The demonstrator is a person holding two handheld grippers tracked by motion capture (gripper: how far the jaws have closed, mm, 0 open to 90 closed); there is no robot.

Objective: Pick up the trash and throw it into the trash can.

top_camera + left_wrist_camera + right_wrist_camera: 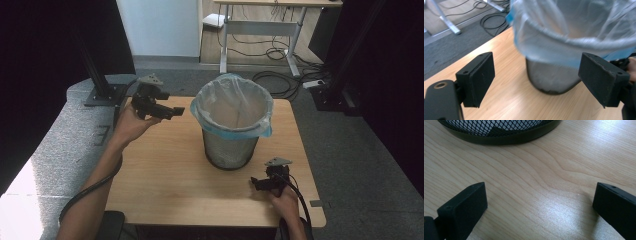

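Black mesh bin (230, 147), lined with a blue bag (233, 107), mid-table (165, 180). Left of bin, raised left gripper (172, 112): jaws wide apart, empty. Right of bin, low right gripper (257, 183): jaws wide, empty.

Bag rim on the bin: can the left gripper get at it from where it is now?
Probably yes. The left gripper is held open beside the bag rim of the mesh bin, jaws pointing toward it, with nothing between them.
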